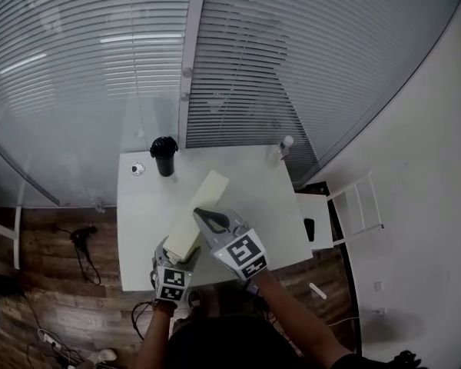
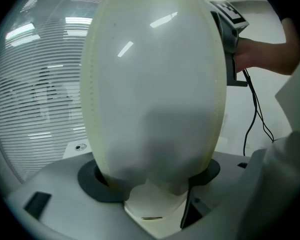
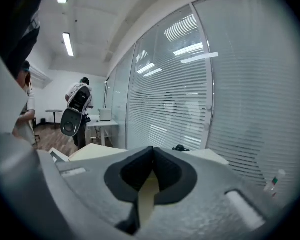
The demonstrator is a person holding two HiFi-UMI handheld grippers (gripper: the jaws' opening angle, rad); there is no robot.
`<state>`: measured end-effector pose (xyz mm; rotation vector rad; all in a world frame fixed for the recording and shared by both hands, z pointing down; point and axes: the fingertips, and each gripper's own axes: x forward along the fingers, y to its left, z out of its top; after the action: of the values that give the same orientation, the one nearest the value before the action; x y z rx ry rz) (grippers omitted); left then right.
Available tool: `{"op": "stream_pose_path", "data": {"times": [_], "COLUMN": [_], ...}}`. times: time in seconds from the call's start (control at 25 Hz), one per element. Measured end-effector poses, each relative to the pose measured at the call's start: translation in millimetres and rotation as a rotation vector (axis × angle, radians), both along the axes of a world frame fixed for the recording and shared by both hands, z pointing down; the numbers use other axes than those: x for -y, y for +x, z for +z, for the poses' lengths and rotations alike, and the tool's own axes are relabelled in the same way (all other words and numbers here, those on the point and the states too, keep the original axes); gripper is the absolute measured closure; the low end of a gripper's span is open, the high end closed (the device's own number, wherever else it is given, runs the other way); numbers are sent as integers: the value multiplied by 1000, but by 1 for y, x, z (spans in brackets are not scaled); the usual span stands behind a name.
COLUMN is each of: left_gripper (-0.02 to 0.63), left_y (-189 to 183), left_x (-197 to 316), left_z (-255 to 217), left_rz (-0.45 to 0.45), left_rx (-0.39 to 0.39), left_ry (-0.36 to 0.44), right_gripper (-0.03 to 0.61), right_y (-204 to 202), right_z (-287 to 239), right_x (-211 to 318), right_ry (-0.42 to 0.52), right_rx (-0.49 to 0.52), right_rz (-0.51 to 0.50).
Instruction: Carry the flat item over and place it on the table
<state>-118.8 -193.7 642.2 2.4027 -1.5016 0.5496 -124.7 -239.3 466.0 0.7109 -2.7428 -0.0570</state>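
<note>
nearest, the left gripper (image 2: 151,186) had its fingers clamped on the cream flat item (image 2: 150,84), whose broad face filled that view. the right gripper (image 3: 150,176) pinched its thin edge. it looked light, stiff and smooth, best held near both ends. only the head view showed it slanting over the white worktop (image 1: 269,198), with a black cup (image 1: 164,157) beyond.

No readable text, brands or numbers anywhere, only black-and-white square markers (image 1: 246,254), no lettering
</note>
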Motion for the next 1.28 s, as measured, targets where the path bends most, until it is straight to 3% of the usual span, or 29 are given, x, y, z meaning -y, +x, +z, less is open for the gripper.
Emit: {"op": "stream_pose_path", "data": {"times": [0.2, 0.52, 0.76, 0.88, 0.96, 1.08, 1.2, 1.28], "left_gripper": [263, 268, 270, 303, 324, 325, 325, 325], "left_y": [-5, -26, -20, -10, -6, -4, -13, -20], "left_x": [-21, -59, -59, -58, -59, -56, -52, -47], "left_z": [-14, -168, -156, -141, -140, -143, -145, -149], "left_rz": [17, -44, -4, 21, 19, -20, -97, -155], "left_rx": [-23, 41, -29, 12, 15, -27, -124, -187], "left_ry": [-34, 319, 251, 183, 181, 188, 172, 162], "right_gripper": [580, 580, 580, 580, 580, 580, 578, 570], "right_y": [-7, 3, 8, 10, 15, 31, 59, 75], "right_z": [0, 1, -1, -2, -3, -5, -8, 5], "right_x": [-5, -9, -12, -13, -15, -15, -18, -29], "right_ry": [-41, -44, -39, -35, -24, 7, 60, 88], "right_rx": [20, 51, 73, 83, 86, 103, 142, 108], "right_rz": [-41, -21, 5, 16, 22, 57, 141, 152]}}
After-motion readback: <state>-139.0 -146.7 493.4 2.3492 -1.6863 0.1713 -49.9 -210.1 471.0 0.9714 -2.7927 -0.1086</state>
